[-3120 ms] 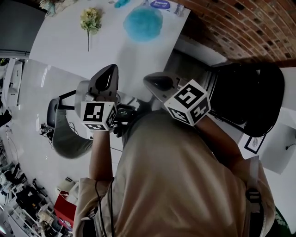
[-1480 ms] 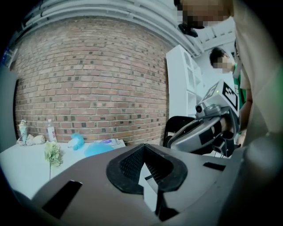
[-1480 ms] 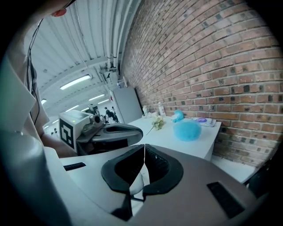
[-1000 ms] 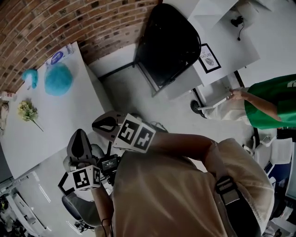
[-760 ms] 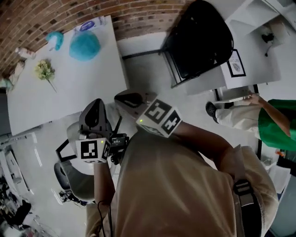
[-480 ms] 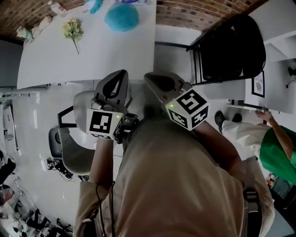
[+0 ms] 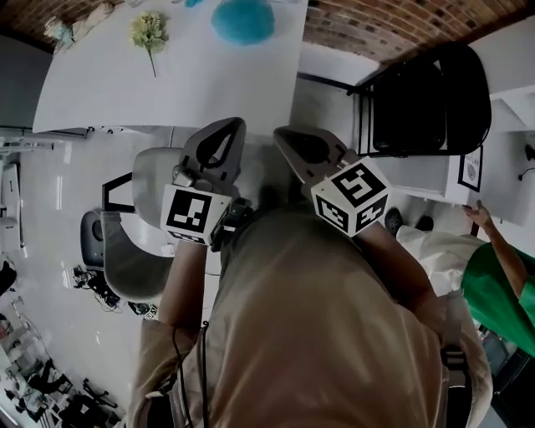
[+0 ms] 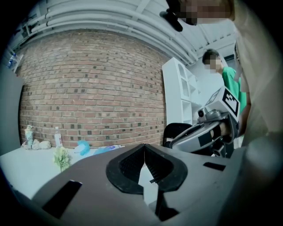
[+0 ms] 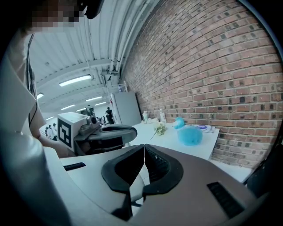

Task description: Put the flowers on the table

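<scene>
Two grippers show in the head view: the left gripper (image 7: 231, 125) and the right gripper (image 7: 282, 134), side by side before the person's chest, short of the white table (image 7: 167, 84). The flowers (image 7: 148, 32) lie on its far part, left of a blue fluffy ball (image 7: 242, 18). Left gripper view: jaws fully together, nothing between them. Right gripper view: jaws likewise together, empty; flowers on the table ahead.
</scene>
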A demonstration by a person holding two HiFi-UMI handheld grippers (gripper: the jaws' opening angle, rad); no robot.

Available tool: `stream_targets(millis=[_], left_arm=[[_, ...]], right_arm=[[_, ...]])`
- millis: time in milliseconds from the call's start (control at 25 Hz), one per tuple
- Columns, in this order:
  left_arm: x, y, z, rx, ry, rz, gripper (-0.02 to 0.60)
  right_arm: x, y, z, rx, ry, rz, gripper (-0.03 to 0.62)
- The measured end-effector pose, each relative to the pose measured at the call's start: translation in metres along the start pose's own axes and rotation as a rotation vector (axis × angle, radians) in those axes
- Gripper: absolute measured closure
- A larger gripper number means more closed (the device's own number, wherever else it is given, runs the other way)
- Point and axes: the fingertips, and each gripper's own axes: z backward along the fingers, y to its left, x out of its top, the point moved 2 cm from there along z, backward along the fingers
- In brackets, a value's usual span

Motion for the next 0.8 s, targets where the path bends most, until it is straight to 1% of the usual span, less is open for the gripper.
stream_targets(millis=[240,400,600,800], left_arm=[[-0.001,-0.007,0.000,-0.014,0.000,0.013,0.572],[-0.010,-0.016,-0.012,-0.027,0.027,0.035,0.572],[-0.012,-0.024,-0.008,-0.043,0.027,0.036,0.572],[-0.007,-0.029,-0.007,-0.033,0.023,0.030,0.572]], right_arm=[[-0.009,0.004,0.003,-0.002,0.016,-0.006,0.571],[-0.018,-0.008,0.015,-0.019,0.026,-0.030,0.571],[-0.022,-0.005,0.025,-0.042,0.023,-0.033,0.571],[-0.020,-0.005,0.031,-0.039,0.016,-0.022,0.572]])
